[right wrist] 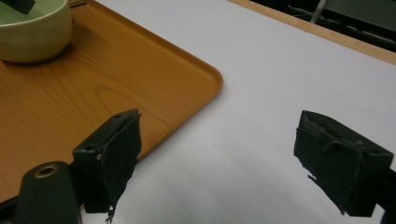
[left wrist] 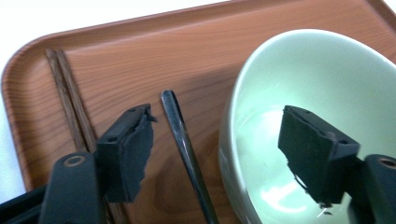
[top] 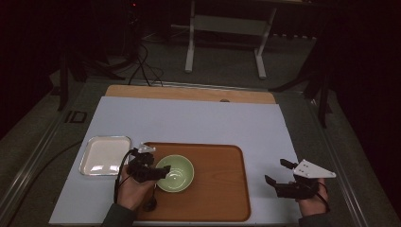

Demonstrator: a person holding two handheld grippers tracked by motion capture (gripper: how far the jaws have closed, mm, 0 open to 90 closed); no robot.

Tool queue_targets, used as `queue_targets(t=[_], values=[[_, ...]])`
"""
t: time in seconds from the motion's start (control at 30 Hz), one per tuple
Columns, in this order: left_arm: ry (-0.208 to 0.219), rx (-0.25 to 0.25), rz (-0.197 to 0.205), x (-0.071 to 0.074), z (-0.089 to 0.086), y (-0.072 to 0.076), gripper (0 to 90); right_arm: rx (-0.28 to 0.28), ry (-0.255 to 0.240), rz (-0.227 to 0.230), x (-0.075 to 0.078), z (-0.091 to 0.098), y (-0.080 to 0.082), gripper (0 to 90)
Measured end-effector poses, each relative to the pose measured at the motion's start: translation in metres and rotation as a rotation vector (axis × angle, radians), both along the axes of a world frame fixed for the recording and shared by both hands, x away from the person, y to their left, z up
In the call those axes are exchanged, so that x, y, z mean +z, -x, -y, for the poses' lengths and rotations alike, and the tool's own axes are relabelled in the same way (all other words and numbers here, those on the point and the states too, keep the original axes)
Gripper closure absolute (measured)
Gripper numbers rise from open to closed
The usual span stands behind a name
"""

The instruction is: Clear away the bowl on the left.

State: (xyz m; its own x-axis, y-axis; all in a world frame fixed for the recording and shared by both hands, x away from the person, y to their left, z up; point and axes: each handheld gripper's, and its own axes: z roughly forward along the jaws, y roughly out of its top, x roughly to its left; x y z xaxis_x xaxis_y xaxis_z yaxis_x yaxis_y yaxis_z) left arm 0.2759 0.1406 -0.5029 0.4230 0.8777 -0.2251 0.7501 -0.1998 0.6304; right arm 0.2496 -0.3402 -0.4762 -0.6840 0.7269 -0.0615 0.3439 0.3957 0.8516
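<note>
On the white-covered table, the green bowl (top: 175, 173) sits left of centre on the wooden tray (top: 222, 189) by the near edge, its rim straddled by the left hand-held gripper (top: 161, 171), jaws wide and not pressing it; best lift straight up clear of the rim, right hand-held gripper (top: 276, 172) idle, wide, empty.

The wooden tray (top: 222, 189) sits on the mat (top: 198, 123) at the near edge, and the bowl (top: 176, 173) stands on the tray's left part. Left of the tray, just beside it, lies the small metal tray (top: 105, 154). The left gripper (top: 153, 171) straddles the bowl's left rim: one jaw inside, the other outside over the tray. In the left gripper view, a spoon handle (left wrist: 184, 144) lies just beside the bowl, with chopsticks (left wrist: 70, 100) farther out (both on the tray). The right gripper (top: 278, 176) is over the mat, right of the tray.
</note>
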Motion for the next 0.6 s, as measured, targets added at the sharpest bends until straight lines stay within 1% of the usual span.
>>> queue_targets(t=[0.17,0.23,0.27,0.3,0.37,0.43,0.6], values=[[-0.005,-0.005,0.015,0.003,0.001,0.001,23.4,0.000,0.000,0.000,0.000,0.000,0.000,14.5],[-0.004,-0.003,0.029,0.003,0.001,0.002,23.2,0.000,0.000,0.000,0.000,0.000,0.000,14.5],[-0.004,-0.003,0.029,0.003,0.001,0.002,23.3,0.000,0.000,0.000,0.000,0.000,0.000,14.5],[0.003,0.000,0.042,0.005,0.001,0.002,23.6,0.000,0.000,0.000,0.000,0.000,0.000,14.5],[0.005,0.004,0.055,0.006,0.000,0.003,23.8,0.000,0.001,0.000,0.000,0.000,0.000,14.5],[0.011,0.002,0.060,0.008,-0.001,0.003,24.1,-0.001,0.000,0.000,0.000,0.000,0.000,14.5],[-0.005,-0.015,0.078,0.011,0.000,0.005,24.1,-0.001,0.000,0.001,0.000,0.000,0.000,14.5]])
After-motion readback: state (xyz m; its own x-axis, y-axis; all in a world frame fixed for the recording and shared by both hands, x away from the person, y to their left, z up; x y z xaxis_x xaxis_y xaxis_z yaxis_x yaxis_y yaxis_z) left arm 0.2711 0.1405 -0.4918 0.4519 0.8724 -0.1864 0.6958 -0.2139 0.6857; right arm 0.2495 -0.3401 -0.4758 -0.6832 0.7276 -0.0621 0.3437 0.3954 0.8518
